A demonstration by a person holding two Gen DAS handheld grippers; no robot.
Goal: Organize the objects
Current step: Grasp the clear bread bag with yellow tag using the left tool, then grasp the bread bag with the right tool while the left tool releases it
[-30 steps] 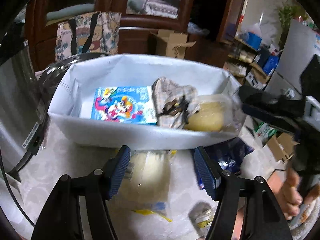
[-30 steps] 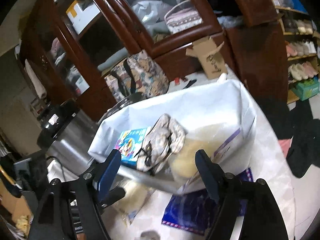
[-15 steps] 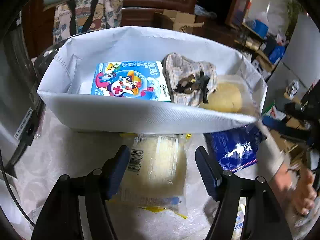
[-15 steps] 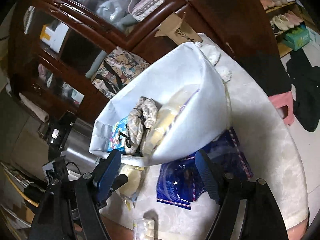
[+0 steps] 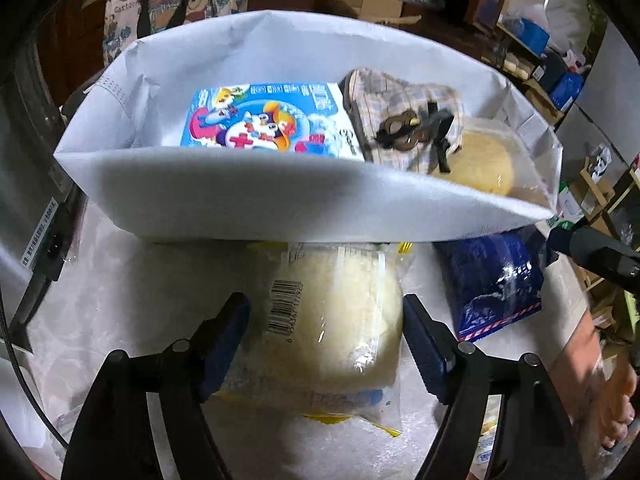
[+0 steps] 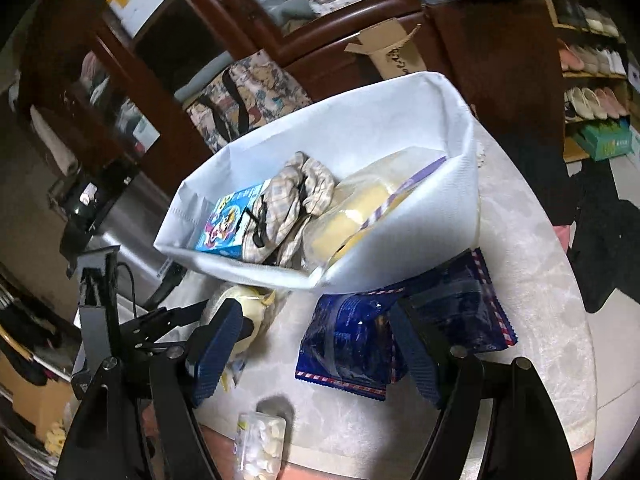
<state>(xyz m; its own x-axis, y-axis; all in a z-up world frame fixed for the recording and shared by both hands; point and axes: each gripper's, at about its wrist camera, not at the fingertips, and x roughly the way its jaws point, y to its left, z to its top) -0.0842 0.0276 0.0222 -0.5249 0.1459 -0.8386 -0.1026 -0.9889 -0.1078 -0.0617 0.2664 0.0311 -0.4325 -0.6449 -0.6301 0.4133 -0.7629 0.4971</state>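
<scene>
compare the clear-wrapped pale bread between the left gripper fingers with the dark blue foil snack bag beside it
The clear-wrapped pale bread is see-through and puffy with a barcode; the dark blue foil snack bag is opaque, flatter, with red-striped edges. The bread lies clear of the white fabric bin; the bag's far end is tucked under it. Both lie outside on the table.

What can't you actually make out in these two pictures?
- Left wrist view: the near wall of the white fabric bin hides its floor and the lower edge of the blue cartoon box.
- Right wrist view: the right gripper's fingers cover part of the dark blue foil packet; its print is unreadable.
</scene>
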